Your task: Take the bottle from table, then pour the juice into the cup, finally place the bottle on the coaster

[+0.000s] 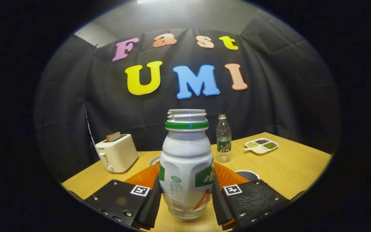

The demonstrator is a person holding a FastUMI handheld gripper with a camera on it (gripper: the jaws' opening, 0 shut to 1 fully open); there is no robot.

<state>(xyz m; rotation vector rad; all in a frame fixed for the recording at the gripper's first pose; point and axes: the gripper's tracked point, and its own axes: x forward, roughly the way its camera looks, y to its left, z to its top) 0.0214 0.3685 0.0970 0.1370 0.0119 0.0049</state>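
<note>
The gripper (187, 193) clamps the uncapped bottle (186, 161) upright between both fingers, above the table (288, 167). The cup (247, 175) sits at 2 o'clock, the toaster (117, 156) at 10.

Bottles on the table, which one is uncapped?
The white bottle with the green neck ring, between the hand-held gripper fingers, has bare threads. The clear water bottle beyond it is capped.

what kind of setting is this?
Likely a staged kitchen-table demo booth: black cloth wall behind a wooden table holding a toaster and a divided snack dish. The hand-held gripper is shut on the white bottle.
</note>
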